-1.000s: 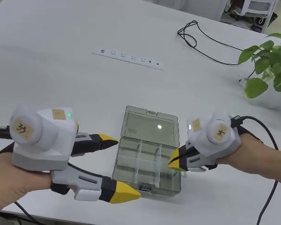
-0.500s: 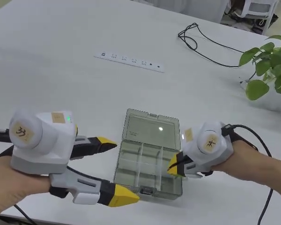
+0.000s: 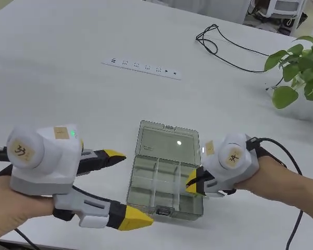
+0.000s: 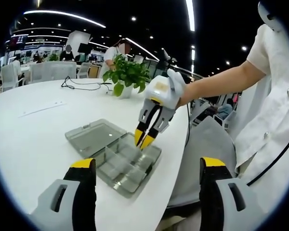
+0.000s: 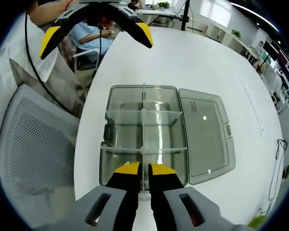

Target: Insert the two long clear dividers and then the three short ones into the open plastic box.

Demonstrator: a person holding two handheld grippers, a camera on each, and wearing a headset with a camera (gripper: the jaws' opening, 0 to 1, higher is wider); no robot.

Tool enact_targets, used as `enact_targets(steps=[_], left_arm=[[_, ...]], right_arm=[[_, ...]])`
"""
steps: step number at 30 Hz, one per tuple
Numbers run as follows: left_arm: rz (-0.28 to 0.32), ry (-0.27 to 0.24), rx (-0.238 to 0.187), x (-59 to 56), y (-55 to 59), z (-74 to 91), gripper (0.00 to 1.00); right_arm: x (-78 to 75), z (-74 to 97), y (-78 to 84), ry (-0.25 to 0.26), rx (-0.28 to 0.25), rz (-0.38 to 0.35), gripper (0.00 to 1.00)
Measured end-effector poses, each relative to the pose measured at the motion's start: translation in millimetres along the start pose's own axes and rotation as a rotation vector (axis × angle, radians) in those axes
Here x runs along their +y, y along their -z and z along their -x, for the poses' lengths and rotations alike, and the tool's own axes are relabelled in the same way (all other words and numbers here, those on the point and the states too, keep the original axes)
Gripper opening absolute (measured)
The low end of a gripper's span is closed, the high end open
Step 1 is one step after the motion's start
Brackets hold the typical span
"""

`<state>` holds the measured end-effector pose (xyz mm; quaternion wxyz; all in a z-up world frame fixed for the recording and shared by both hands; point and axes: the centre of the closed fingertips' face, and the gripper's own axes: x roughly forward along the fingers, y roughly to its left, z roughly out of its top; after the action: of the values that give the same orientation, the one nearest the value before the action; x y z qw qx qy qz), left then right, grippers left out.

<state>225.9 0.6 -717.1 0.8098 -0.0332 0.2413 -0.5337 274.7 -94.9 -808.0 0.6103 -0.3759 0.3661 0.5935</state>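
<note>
**Open box lies long side 9-to-3, dividers standing inside**

In the head view the plastic box (image 3: 146,203) sits low at centre on the table, close to its 6 o'clock edge. It is a shallow rectangular tray of smoky, translucent plastic with rounded corners, and its long axis runs from 9 to 3 o'clock. The lid (image 3: 169,139) lies folded flat toward 12 o'clock, glossy, with a spot of light on it. Thin clear dividers (image 3: 155,174) stand upright in the tray. One runs along the 9-to-3 axis and two cross it, splitting the tray into compartments.

The right gripper (image 3: 194,183) is at the box's 3 o'clock wall, pointing toward 9. Its black, yellow-tipped jaws are drawn almost together. In the right gripper view the near end of the lengthwise divider (image 5: 143,130) runs into the slim gap between them, but whether they pinch it cannot be told. The left gripper (image 3: 128,188) is at 9 o'clock of the box, its jaws spread wide and holding nothing.

Both have white, smooth housings held in bare hands. The table (image 3: 68,78) is white and matte. A white power strip (image 3: 143,67) lies toward 12 o'clock, a looped black cable (image 3: 219,44) toward 1 and a leafy green plant (image 3: 297,73) toward 2.
</note>
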Motion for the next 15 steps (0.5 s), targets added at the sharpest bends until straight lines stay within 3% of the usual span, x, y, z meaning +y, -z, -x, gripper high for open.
enact_targets(steps=[8,15], left_arm=[[-0.01,-0.017,0.005,3.4,2.5,3.9,0.95],[-0.023,-0.03,0.008,7.6,2.2,9.1,0.98]], right_arm=[[-5.5,30.4,-3.0,0.072,-0.083,-0.077,0.14],[0.8,59.8,1.3,0.126,-0.15,-0.149,0.25]])
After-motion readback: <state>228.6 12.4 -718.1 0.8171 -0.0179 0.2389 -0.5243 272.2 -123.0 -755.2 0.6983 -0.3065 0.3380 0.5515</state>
